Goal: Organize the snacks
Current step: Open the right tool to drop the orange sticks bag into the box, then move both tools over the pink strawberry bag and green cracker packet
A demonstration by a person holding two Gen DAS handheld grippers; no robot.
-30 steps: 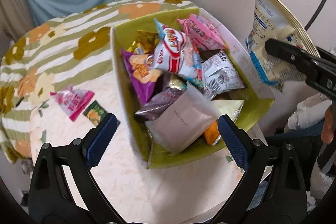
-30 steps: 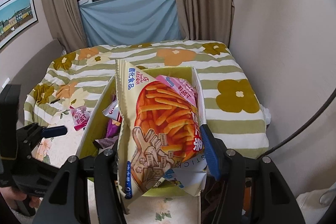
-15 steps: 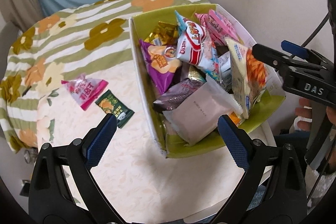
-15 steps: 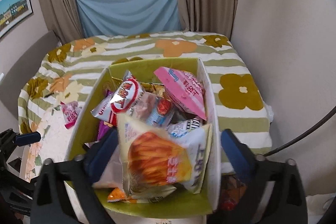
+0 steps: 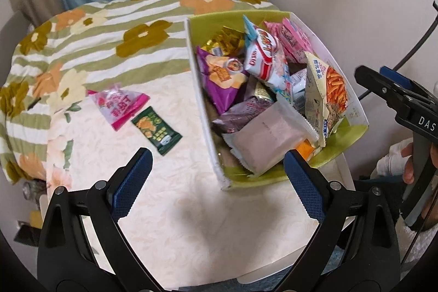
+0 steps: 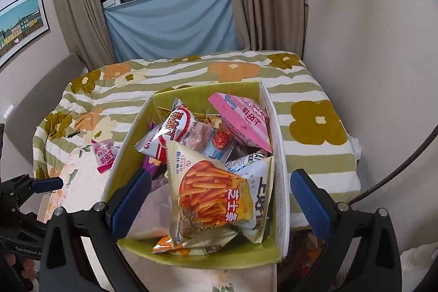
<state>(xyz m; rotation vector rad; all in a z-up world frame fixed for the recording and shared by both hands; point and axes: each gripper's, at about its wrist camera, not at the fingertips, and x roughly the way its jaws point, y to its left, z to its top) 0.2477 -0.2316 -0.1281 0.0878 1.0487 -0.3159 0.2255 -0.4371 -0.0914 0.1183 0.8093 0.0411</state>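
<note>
Left wrist view: left hand-held gripper wide open & empty over desk, 2 loose packets at 10 o'clock, pink packet + green packet, prob. light, crinkly, slippery, so pinch a sealed edge; right wrist view: right hand-held gripper wide open, empty above box, 1 fries bag lying inside.

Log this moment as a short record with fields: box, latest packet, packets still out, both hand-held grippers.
box: green box, open top, crowded with snack packets
latest packet: orange stick-snack bag lying in the box at its near end, free of any pads
packets still out: pink packet and dark green packet, side by side on the tablecloth
left hand-held gripper: open, empty
right hand-held gripper: open over the box, empty
</note>
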